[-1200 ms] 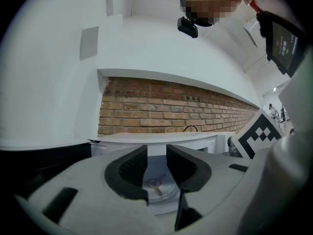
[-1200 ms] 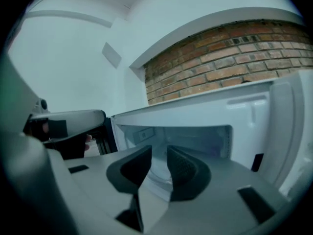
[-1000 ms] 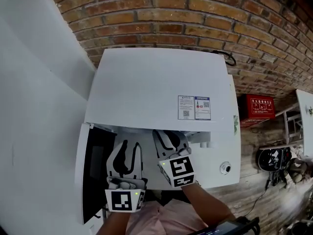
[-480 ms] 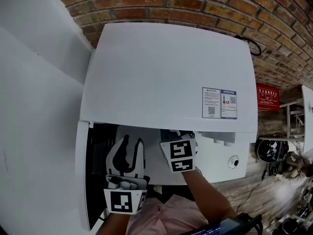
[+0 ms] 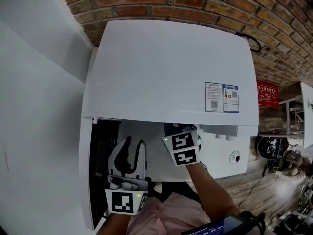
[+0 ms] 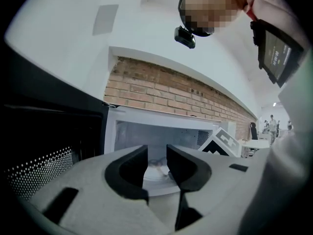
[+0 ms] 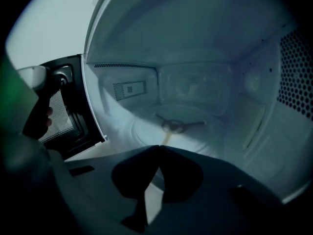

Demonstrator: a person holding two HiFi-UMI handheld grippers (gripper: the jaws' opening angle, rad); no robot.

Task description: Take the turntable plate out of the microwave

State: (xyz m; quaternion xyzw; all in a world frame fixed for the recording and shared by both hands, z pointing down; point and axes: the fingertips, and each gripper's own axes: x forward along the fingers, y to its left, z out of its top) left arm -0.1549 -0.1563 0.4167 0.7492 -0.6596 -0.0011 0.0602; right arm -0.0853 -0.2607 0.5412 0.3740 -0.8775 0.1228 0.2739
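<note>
**Right tool down at the plate's edge, plate still seated**

Nearest me, at the bottom of the head view, the person's pink sleeve (image 5: 171,217) leads up to the two tools. The left hand-held gripper (image 5: 135,142) hangs outside the oven's mouth, left of centre. It is released: its own view shows the jaws apart with only air between them, aimed level into the cavity. Just to its left the open door (image 5: 100,170) stands swung out, dark side inward.

The right hand-held gripper (image 7: 159,148) reaches in under the top of the microwave (image 5: 166,67), tilted downward. Its jaws have just been closing and are now clenched, tips meeting, with nothing that I can see between them. Those tips sit at the near edge of the turntable plate (image 7: 195,137). The plate lies flat on the cavity floor, mid-frame in the right gripper view, and the three-armed hub (image 7: 172,126) shows through the glass. Whether the tips touch the rim I cannot tell.

To my eye this is the approach step, and the plate has not been lifted. Closed tips could only nudge or tip the rim. A real hold would need the jaws parted again and rolled, so that one pad goes over the glass and one under, with the free left tool steadying the other side.

Farther in is the perforated side wall (image 7: 296,67), and behind the oven the brick wall (image 5: 195,4).
</note>
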